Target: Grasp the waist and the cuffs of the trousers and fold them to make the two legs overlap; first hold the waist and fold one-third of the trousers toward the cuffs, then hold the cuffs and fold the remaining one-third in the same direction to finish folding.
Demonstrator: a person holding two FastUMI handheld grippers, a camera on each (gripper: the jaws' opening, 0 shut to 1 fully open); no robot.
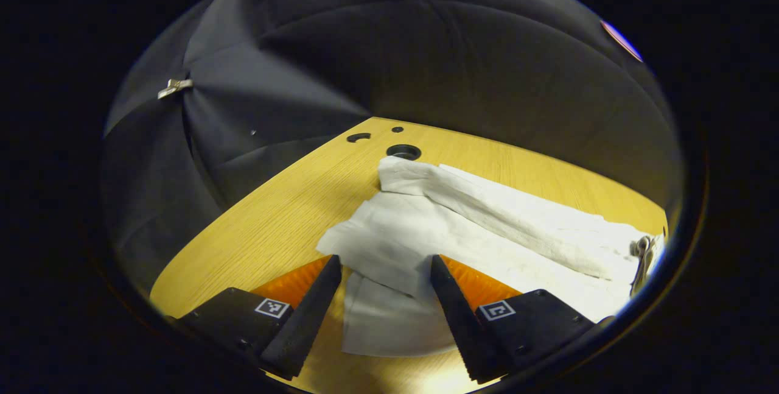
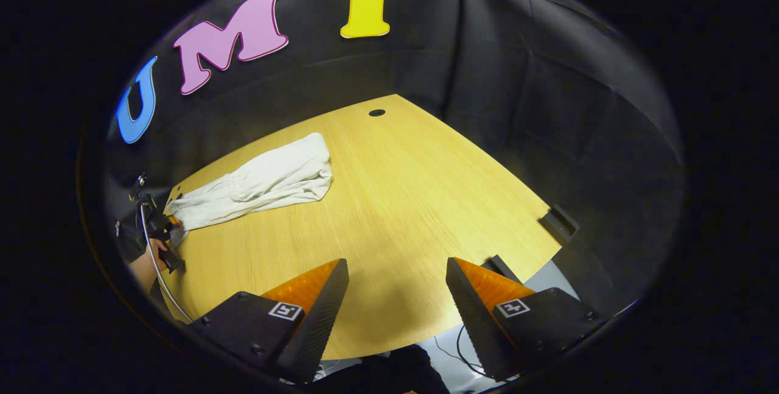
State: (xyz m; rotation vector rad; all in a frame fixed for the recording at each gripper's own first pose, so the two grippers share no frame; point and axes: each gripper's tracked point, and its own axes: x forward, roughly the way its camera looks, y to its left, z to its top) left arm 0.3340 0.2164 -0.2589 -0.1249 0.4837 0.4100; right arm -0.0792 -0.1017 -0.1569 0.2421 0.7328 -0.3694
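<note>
The white trousers point(image 1: 487, 223) lie rumpled on the wooden table point(image 1: 274, 223), stretching from the middle to the right edge of the left gripper view. One end of the cloth lies between the spread fingers of my left gripper point(image 1: 383, 267), which is open and low over the fabric. In the right gripper view the trousers point(image 2: 261, 181) are a bunched strip at the far left of the table point(image 2: 395, 199). The left gripper point(image 2: 159, 228), held by a hand point(image 2: 146, 266), sits at their near end. My right gripper point(image 2: 395, 265) is open over bare wood, well away from the cloth.
A round cable hole point(image 1: 403, 151) sits just past the trousers' far end. Another hole point(image 2: 377, 112) lies near the table's back corner. A black bracket point(image 2: 560, 220) marks the right edge, with the floor point(image 2: 566, 275) and cables below. Black cloth walls close in behind.
</note>
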